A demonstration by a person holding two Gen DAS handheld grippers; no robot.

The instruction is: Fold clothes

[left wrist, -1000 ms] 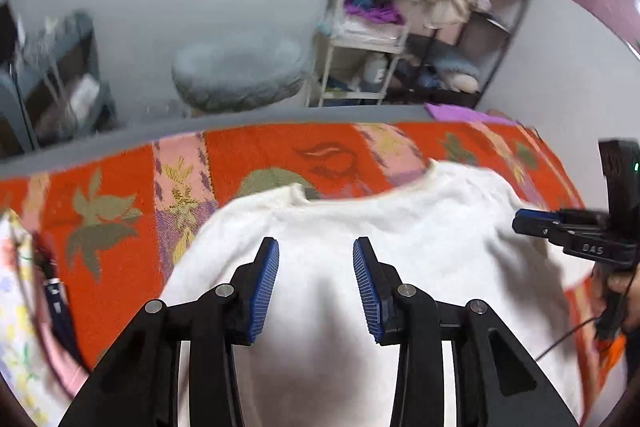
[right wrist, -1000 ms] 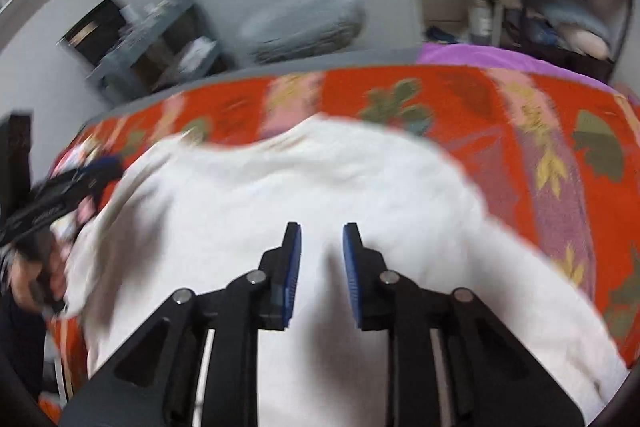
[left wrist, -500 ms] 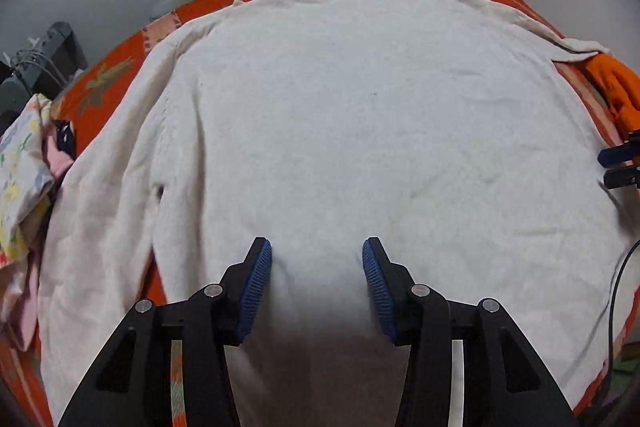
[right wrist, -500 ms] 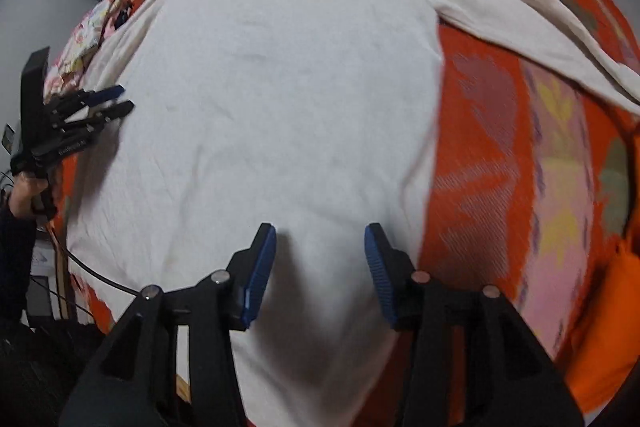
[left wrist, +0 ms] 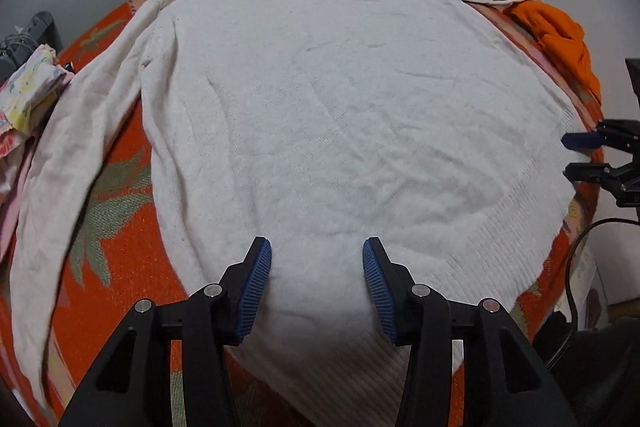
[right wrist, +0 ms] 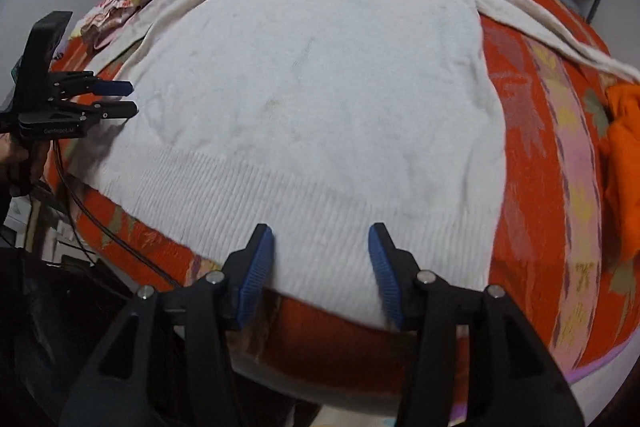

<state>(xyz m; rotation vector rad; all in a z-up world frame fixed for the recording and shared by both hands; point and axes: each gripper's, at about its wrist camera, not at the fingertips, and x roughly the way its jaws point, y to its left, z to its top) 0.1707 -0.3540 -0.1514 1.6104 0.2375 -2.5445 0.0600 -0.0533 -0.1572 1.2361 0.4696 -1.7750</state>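
Jaws of left gripper (left wrist: 317, 279) and right gripper (right wrist: 321, 263) gape wide, empty, over the cream knitted sweater (left wrist: 340, 115), spread flat ahead on the orange patterned blanket (right wrist: 552, 155), likely readied for folding.

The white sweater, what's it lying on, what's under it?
The white sweater lies spread flat on an orange patterned blanket, which shows around its edges and between body and sleeve. Whatever lies beneath the sweater's middle is covered.
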